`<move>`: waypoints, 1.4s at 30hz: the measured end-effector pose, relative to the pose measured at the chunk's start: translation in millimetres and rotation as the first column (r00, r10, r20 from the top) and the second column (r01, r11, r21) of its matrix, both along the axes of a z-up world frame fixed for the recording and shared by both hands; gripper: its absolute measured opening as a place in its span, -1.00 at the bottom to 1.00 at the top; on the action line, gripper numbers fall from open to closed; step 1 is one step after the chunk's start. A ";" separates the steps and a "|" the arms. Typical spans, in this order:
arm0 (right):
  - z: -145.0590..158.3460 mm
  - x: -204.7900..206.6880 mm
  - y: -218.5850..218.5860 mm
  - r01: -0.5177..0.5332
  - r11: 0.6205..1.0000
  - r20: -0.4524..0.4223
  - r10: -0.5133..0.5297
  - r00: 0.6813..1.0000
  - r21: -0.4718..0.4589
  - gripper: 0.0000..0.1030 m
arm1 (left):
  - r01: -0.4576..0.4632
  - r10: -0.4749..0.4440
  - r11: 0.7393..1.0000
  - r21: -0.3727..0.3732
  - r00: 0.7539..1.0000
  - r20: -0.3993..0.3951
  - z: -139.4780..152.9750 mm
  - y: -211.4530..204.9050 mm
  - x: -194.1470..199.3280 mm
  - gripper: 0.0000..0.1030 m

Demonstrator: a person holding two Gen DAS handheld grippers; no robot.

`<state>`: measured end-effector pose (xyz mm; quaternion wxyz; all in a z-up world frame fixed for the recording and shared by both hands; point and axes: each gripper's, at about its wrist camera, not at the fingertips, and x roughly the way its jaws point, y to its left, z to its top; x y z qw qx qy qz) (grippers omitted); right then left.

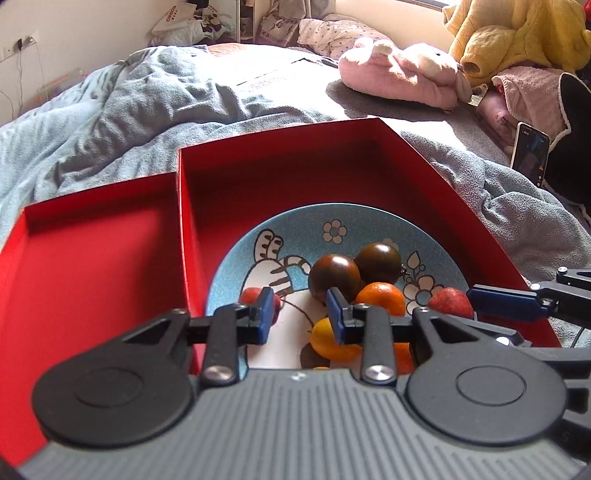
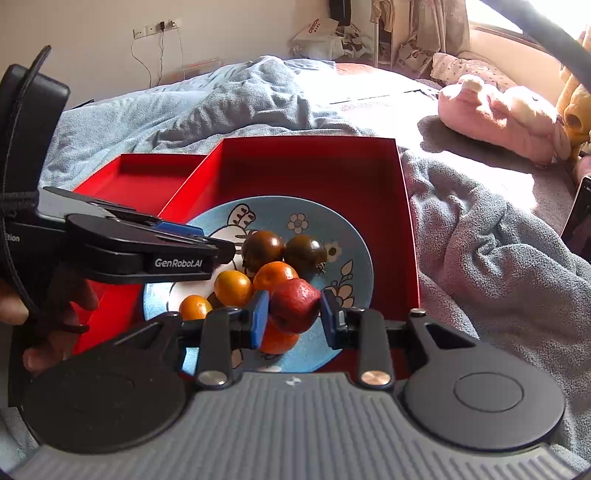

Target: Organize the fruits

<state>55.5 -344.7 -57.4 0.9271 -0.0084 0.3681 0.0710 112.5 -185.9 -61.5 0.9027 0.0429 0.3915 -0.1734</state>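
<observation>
The right gripper (image 2: 291, 319) has its two blue-padded jaws spread around a red fruit (image 2: 295, 304). The left pad seems to touch the fruit's side; whether the right pad touches it cannot be told. The red fruit sits at the near edge of a fruit pile, resting on an orange fruit (image 2: 277, 341) below it.

The left gripper (image 1: 301, 314) hovers over the same pile with its jaws spread and nothing between them. Just behind its left pad lies a small red fruit (image 1: 248, 295), partly hidden by the pad. Below its right pad sits a yellow-orange fruit (image 1: 325, 339).

All the fruit lies on a blue plate (image 2: 354, 236) painted with a white cartoon figure and flowers. Behind the red fruit are another orange fruit (image 2: 275, 275) and two dark brownish-red tomatoes (image 2: 263, 248), side by side and touching. To the left are two smaller yellow-orange fruits (image 2: 232, 287).

The plate rests inside a red box (image 2: 314, 162) with tall walls. Beside it, to the left, lies a shallower red lid (image 2: 147, 173), touching the box.

Both sit on a rumpled grey-blue blanket (image 2: 472, 236) covering a bed. Farther back on the right lie a pink plush toy (image 2: 498, 114) and a yellow plush toy (image 1: 517, 33), and a phone (image 1: 529, 153) stands propped up near them.
</observation>
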 end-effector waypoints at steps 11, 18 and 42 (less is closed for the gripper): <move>-6.0 43.7 2.9 0.038 0.999 -0.009 -0.038 0.999 -0.037 -0.31 | 0.055 -0.059 0.998 0.036 0.990 0.132 38.2 17.0 -45.7 0.46; -3.2 50.4 7.1 0.049 0.998 -0.012 -0.049 0.999 -0.048 -0.03 | 0.048 -0.065 0.995 0.088 0.978 0.199 51.8 32.7 -75.3 0.67; 72.6 -66.0 -2.3 0.120 0.989 0.052 -0.124 0.991 0.081 0.60 | -0.045 0.012 0.992 0.120 0.966 0.259 72.9 49.5 -142.2 0.67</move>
